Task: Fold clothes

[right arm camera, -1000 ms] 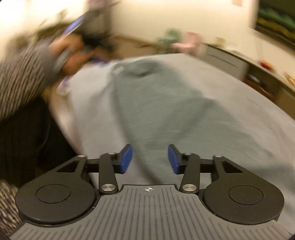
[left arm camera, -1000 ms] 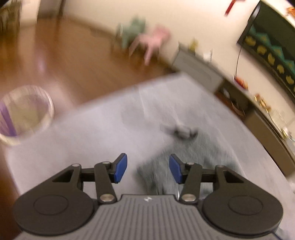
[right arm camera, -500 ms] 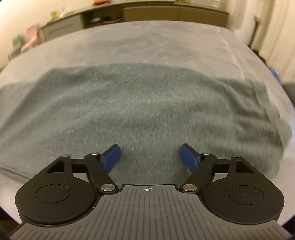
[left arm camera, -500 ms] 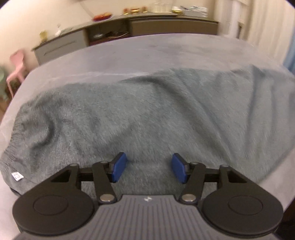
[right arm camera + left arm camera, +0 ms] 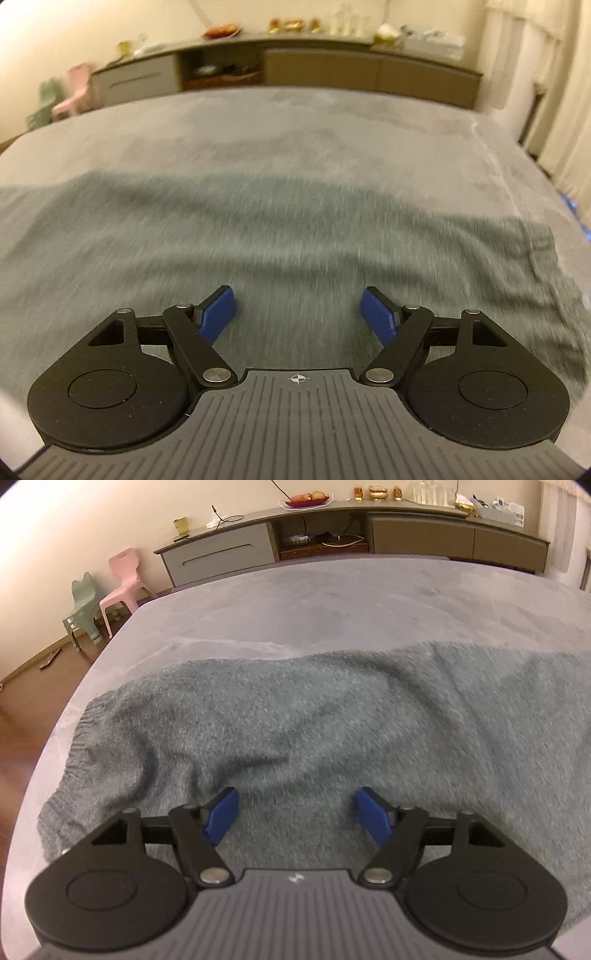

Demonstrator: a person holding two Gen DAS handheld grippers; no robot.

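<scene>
Your grey knitted garment (image 5: 314, 723) lies spread flat across the grey bed (image 5: 332, 602), under both pairs of tongs.

It is a fuzzy grey-green knit: in your left view a ribbed edge (image 5: 79, 746) sits at the left end, near the bed's left side, with soft creases running in from it; in your right view the garment (image 5: 258, 236) ends at a stitched hem (image 5: 539, 247) on the right. No label or writing can be read on it. Your left tongs (image 5: 295, 818) stand apart over the cloth with nothing between the blue pads. Your right tongs (image 5: 298, 314) are also wide apart and closing a little, only the knit below them, not pinched. Both point down at the garment's near part.
</scene>
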